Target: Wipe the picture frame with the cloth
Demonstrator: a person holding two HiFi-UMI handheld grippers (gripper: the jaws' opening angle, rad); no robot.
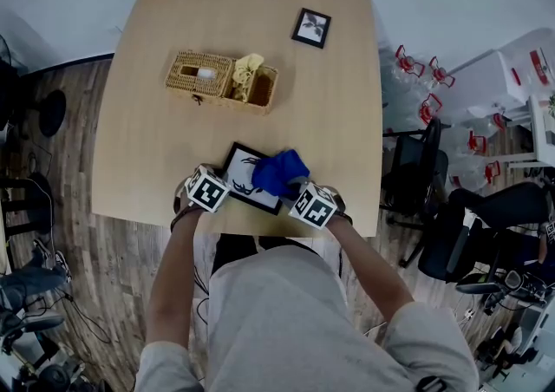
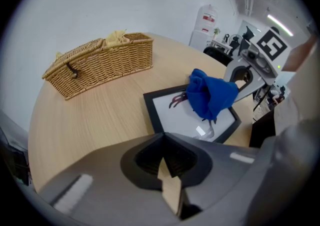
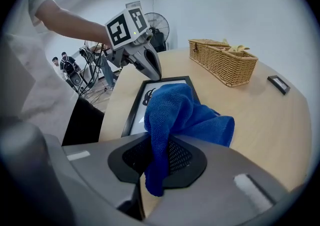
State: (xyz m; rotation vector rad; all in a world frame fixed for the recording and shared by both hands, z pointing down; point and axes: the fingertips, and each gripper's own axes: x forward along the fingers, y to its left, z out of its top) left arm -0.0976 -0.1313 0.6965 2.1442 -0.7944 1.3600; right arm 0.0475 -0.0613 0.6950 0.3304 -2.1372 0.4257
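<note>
At the worktop's (image 1: 329, 113) near edge the black picture frame (image 1: 238, 175) lies flat, and the right hand-held gripper (image 1: 297, 191) is clamped on the blue cloth (image 1: 279, 172), which sits bunched on the glass. The cloth is soft and limp, best pinched by a fold. The frame looks light and likely to slide, and the left hand-held gripper (image 3: 152, 70), jaws together, seems to rest its tip on the frame's left edge.

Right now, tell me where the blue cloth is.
Head view: the blue cloth sits in the right gripper, jaws shut on it, over the larger picture frame at the near edge of the table.
</note>
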